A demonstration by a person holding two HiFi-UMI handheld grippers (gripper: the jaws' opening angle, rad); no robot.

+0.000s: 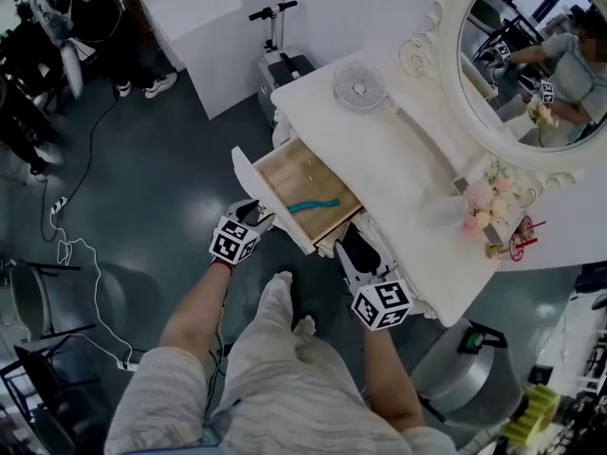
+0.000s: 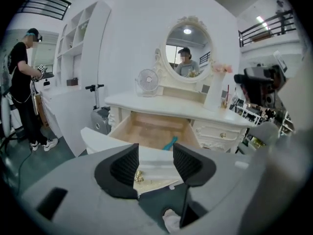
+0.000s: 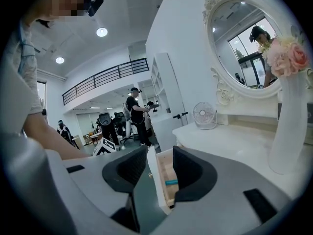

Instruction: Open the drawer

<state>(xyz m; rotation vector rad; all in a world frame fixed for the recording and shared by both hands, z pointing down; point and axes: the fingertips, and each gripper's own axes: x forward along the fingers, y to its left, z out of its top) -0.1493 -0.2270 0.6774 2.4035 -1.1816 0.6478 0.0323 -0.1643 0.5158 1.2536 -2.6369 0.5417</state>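
Observation:
The white dressing table's point(image 1: 408, 169) drawer point(image 1: 285, 173) is pulled out, showing its wooden floor and a teal object point(image 1: 313, 206) inside. My left gripper point(image 1: 258, 214) hovers open just outside the drawer's white front panel point(image 2: 146, 156). That panel's small brass handle point(image 2: 138, 176) shows low between the jaws, untouched. My right gripper point(image 1: 349, 246) is open beside the drawer's right end, under the tabletop's edge. In the right gripper view the right gripper point(image 3: 160, 163) frames the front panel point(image 3: 154, 185) edge-on, with the teal object point(image 3: 171, 182) behind it; nothing is gripped.
On the tabletop stand a small fan point(image 1: 359, 88), a vase of pink flowers point(image 1: 479, 202) and an oval mirror point(image 1: 531, 64). A scooter point(image 1: 275, 27) leans behind the table. A cable point(image 1: 81, 254) trails on the floor at left, and another person point(image 1: 95, 8) stands far left.

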